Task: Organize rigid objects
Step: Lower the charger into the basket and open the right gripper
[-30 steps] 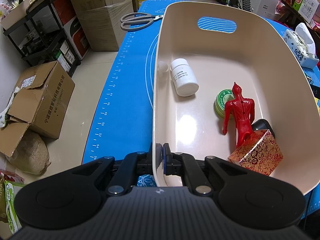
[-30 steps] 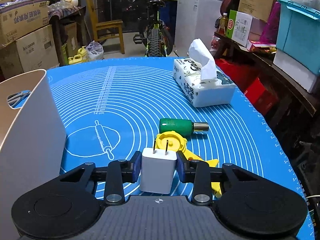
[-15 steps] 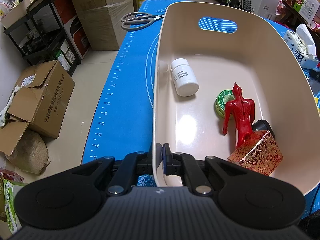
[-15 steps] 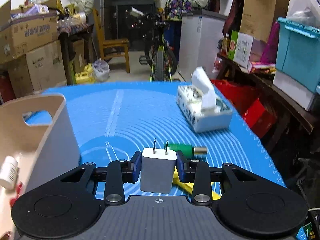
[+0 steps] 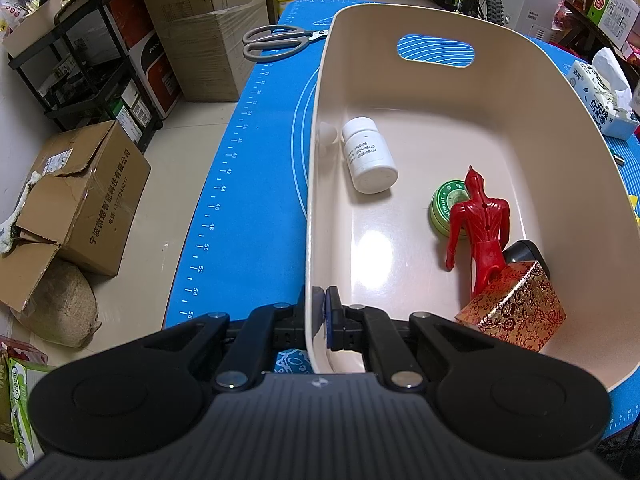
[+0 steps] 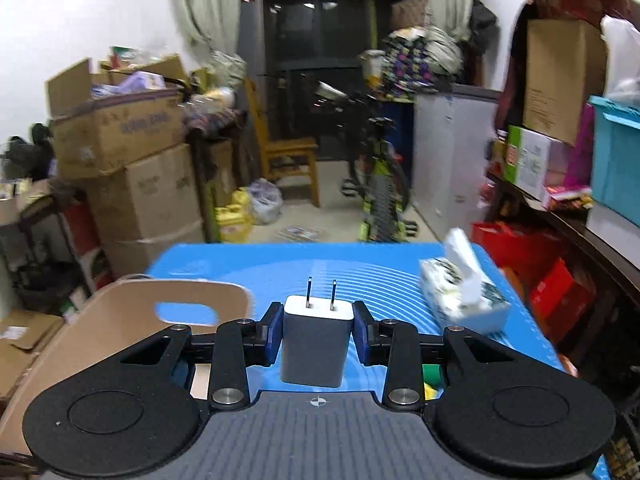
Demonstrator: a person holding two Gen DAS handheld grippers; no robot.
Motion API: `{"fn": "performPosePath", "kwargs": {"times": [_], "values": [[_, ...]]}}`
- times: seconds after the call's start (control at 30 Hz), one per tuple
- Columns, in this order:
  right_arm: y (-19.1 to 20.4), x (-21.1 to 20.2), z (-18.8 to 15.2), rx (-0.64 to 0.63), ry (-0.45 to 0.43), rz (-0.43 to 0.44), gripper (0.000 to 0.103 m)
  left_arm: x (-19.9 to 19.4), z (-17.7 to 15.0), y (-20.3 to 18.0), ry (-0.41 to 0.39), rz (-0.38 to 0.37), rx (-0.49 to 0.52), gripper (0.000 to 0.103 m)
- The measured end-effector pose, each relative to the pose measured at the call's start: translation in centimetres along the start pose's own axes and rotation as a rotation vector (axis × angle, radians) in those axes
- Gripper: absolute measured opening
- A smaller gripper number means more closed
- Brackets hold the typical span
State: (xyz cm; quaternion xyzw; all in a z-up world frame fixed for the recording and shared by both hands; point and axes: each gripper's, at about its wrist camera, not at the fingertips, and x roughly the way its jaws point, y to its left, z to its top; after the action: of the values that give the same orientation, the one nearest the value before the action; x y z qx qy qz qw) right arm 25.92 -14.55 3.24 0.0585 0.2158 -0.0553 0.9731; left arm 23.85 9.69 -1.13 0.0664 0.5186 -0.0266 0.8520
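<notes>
The right gripper (image 6: pixel 319 334) squeezes a white plug (image 6: pixel 314 340) from both sides, in the middle of its picture, prongs pointing away. The tub (image 5: pixel 440 92) sits low on the left there. The left gripper (image 5: pixel 322 314) is pinched tight on the tub's near wall. Good plan: keep squeezing, carry the plug over the rim, let go low inside, away from the red toy (image 5: pixel 480 224).

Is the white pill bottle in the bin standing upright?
No, the white pill bottle lies on its side on the floor of the beige bin, cap toward the far wall.
</notes>
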Motion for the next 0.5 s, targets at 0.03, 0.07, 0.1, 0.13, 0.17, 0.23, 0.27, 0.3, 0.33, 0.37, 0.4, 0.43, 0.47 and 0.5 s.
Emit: {"fn": "performPosePath", "kwargs": {"times": [0.03, 0.07, 0.1, 0.13, 0.17, 0.23, 0.27, 0.3, 0.33, 0.37, 0.4, 0.43, 0.47, 0.5], "values": [[0.6, -0.2, 0.1, -0.009, -0.005, 0.015, 0.042, 0.0, 0.0, 0.0, 0.000, 0.000, 0.000, 0.008], [1.2, -0.3, 0.2, -0.017, -0.008, 0.030, 0.042, 0.0, 0.0, 0.0, 0.000, 0.000, 0.000, 0.008], [1.9, -0.4, 0.3, -0.027, -0.010, 0.048, 0.042, 0.0, 0.0, 0.0, 0.000, 0.000, 0.000, 0.008], [2.4, -0.5, 0.3, -0.034, -0.011, 0.062, 0.042, 0.0, 0.0, 0.0, 0.000, 0.001, 0.001, 0.008], [3.0, -0.6, 0.3, -0.042, -0.010, 0.075, 0.042, 0.0, 0.0, 0.0, 0.000, 0.001, 0.001, 0.008], [4.0, -0.5, 0.3, -0.054, -0.003, 0.103, 0.042, 0.0, 0.0, 0.1, 0.000, 0.001, 0.001, 0.008], [4.6, -0.5, 0.2, -0.061, 0.001, 0.117, 0.042, 0.0, 0.0, 0.1, 0.000, 0.001, 0.001, 0.008], [5.3, -0.4, 0.1, -0.071, 0.007, 0.130, 0.042, 0.0, 0.0, 0.1, 0.000, 0.001, 0.001, 0.008], [5.9, -0.4, -0.1, -0.082, 0.015, 0.145, 0.042, 0.0, 0.0, 0.0, 0.000, 0.001, 0.002, 0.008], [6.4, -0.3, -0.2, -0.095, 0.025, 0.160, 0.042, 0.0, 0.0, 0.1, 0.000, 0.001, 0.001, 0.008], [7.1, -0.2, -0.5, -0.110, 0.037, 0.173, 0.042, 0.0, 0.0, 0.1, 0.000, 0.001, 0.001, 0.008], [7.8, -0.1, -0.8, -0.129, 0.051, 0.187, 0.042, 0.0, 0.0, 0.1, 0.000, 0.001, 0.001, 0.008], [8.4, 0.1, -1.0, -0.149, 0.065, 0.200, 0.042, 0.0, 0.0, 0.1, 0.000, 0.001, 0.001, 0.008], [8.9, 0.2, -1.4, -0.168, 0.080, 0.214, 0.042, 0.0, 0.0, 0.1, 0.000, 0.002, 0.002, 0.008]]}}
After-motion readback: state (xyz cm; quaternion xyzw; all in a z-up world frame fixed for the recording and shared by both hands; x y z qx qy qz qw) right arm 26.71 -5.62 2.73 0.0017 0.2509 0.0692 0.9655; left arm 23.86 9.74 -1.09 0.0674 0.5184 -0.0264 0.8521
